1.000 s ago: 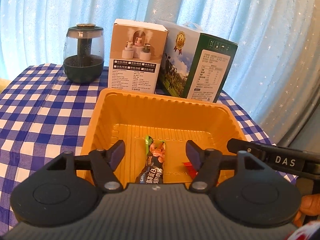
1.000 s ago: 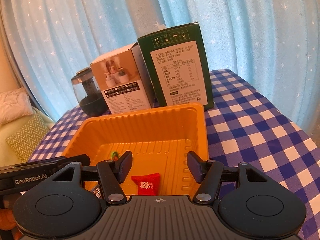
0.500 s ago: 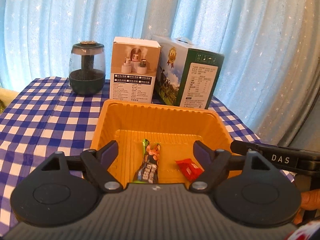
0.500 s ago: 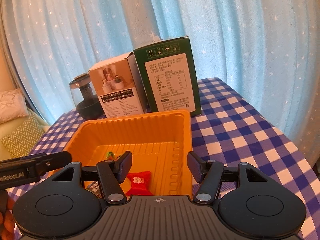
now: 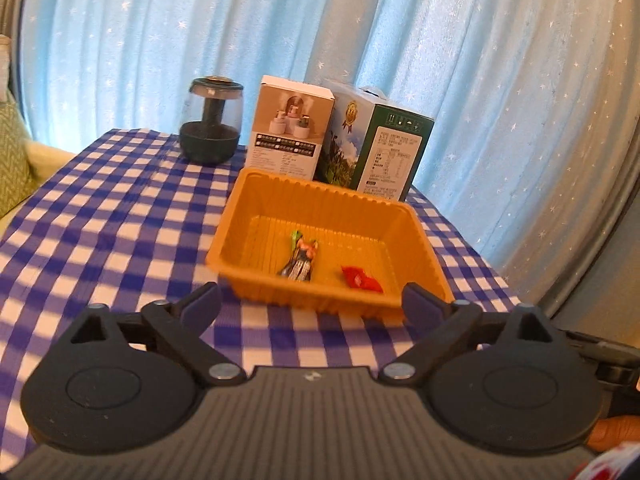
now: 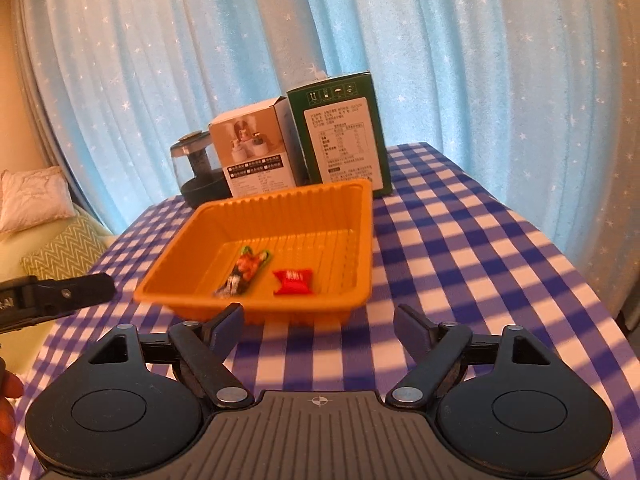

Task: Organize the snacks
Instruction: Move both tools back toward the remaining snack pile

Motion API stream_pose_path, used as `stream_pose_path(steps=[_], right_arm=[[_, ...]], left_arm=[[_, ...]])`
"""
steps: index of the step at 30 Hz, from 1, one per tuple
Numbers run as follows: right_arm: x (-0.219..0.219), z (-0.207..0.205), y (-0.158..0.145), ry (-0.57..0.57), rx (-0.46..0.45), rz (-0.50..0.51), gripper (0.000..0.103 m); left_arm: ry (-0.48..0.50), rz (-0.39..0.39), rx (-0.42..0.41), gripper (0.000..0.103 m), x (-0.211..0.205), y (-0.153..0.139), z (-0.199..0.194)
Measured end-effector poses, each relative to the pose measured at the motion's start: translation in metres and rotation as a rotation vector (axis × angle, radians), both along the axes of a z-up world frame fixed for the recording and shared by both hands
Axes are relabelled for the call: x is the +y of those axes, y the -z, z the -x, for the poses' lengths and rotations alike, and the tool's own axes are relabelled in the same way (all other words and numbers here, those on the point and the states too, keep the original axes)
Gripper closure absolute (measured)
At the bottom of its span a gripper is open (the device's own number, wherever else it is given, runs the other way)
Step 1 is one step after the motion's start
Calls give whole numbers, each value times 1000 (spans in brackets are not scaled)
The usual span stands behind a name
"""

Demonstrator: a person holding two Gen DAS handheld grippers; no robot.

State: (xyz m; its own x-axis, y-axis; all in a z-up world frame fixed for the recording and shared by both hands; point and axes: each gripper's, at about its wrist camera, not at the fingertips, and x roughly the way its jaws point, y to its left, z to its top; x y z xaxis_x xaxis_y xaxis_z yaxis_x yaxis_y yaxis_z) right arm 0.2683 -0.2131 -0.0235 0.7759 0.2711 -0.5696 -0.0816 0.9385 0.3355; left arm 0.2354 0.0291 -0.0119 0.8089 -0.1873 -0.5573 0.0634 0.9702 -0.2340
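Both grippers stand clear of the orange tray, jaws spread wide and gripping nothing. Left gripper and right gripper have just been opening, with only checked tablecloth between the fingers. Green-and-black snack bar lies lengthwise, front to back, on the tray floor; red candy packet lies just right of it, apart. Both snacks sit ahead of either gripper, beyond the tray's near wall. Two cartons stand behind the tray.
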Motion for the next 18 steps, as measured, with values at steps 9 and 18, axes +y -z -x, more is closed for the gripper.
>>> stream_pose_path(steps=[9, 18], right_arm=[[-14, 83, 14, 18, 77, -11, 18], [-15, 132, 19, -4, 90, 2, 18]], left_arm=[[10, -103, 48, 0, -1, 19, 81], [46, -133, 79, 0, -4, 41, 139]])
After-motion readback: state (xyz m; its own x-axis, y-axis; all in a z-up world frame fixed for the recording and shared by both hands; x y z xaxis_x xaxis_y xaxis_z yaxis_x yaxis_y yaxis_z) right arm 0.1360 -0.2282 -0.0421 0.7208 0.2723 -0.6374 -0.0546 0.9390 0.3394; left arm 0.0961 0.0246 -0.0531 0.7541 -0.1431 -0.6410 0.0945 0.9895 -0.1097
